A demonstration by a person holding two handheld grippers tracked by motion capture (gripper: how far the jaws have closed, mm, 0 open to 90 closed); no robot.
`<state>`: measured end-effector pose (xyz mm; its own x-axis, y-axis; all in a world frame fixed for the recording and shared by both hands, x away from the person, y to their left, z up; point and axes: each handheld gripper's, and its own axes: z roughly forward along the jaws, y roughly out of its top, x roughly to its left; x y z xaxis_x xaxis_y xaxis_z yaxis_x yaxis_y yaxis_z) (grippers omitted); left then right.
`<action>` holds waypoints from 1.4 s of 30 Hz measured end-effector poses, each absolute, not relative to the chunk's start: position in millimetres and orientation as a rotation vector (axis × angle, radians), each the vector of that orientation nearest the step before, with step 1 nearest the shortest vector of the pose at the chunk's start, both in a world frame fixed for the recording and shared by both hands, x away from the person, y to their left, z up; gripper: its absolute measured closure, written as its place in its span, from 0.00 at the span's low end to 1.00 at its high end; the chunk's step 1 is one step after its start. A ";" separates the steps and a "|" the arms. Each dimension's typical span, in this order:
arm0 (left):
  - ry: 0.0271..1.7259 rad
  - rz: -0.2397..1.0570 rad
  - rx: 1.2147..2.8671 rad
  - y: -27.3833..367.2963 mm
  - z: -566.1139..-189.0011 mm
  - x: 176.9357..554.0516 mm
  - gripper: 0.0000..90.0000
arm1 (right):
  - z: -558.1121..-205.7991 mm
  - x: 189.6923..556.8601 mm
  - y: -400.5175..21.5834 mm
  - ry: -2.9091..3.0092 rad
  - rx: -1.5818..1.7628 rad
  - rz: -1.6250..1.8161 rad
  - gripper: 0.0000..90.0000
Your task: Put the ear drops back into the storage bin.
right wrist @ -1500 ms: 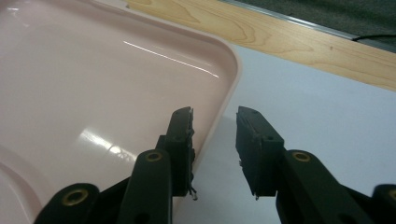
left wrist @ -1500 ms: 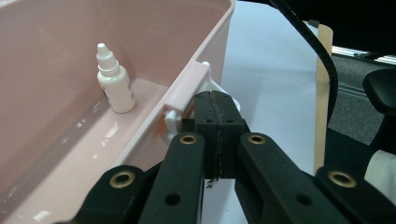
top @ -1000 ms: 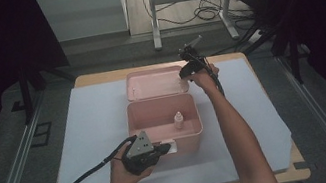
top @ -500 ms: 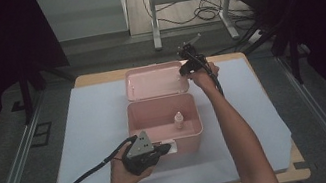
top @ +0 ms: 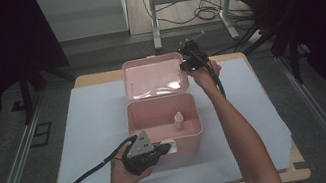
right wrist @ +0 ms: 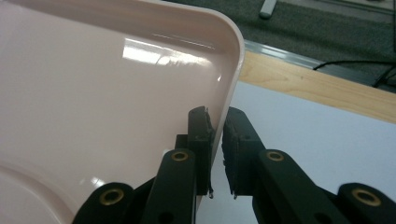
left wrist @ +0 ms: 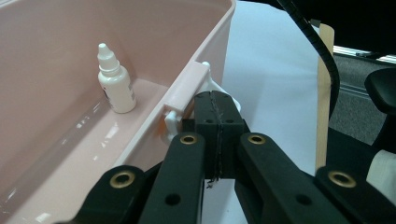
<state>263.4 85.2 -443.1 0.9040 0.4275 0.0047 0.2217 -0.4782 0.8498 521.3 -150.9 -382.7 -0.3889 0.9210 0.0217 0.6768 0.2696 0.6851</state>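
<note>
**Q:** Item and step?

**A:** Listing one pink box (top: pixel 132 122), open, in the middle of the cloth-covered surface (top: pixel 92 134). Listing its lid (top: pixel 153 75), hinged at the far side and leaning back. Judging the step as work on the lid, with the box being steadied from the front. Not telling whether this is opening or closing.

**Q:** Contents?

**A:** Recording one small white dropper bottle (left wrist: pixel 114 84), upright on the box floor near the right wall, touching neither gripper.

**Q:** Left gripper (left wrist: pixel 217 100)?

**A:** Sitting low at the front wall of the box. Fingers (left wrist: pixel 205 116) pressing flat together, nothing showing between them. Tips resting just beside the white latch (left wrist: pixel 233 100), under the pink front tab (left wrist: pixel 187 93).

**Q:** Right gripper (right wrist: pixel 215 121)?

**A:** Reaching to the right edge of the lid, near its far corner. Fingers (right wrist: pixel 198 140) standing astride the rim, one on the inner face, one outside, with a narrow gap between. Not telling whether pinching or only bracketing the rim.

**Q:** Next move?

**A:** If closing, as a judgement: pinching firmly on the rim, then swinging the lid forward about the hinge. Calling also for pulling the left fingers off the latch so the lid can seat. Watching the bottle for tipping if the box gets jolted.
</note>
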 end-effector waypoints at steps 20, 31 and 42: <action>0.467 0.268 2.086 84.8 -443.1 263.8 1.00 | -354.8 492.6 -155.9 2.060 1.347 1.014 0.94; 0.464 0.270 2.092 85.1 -443.0 264.1 1.00 | -352.1 482.6 -156.3 2.020 1.315 1.046 0.94; 0.466 0.270 2.084 84.6 -443.5 263.6 1.00 | -347.5 469.1 -158.1 1.982 1.281 1.084 0.95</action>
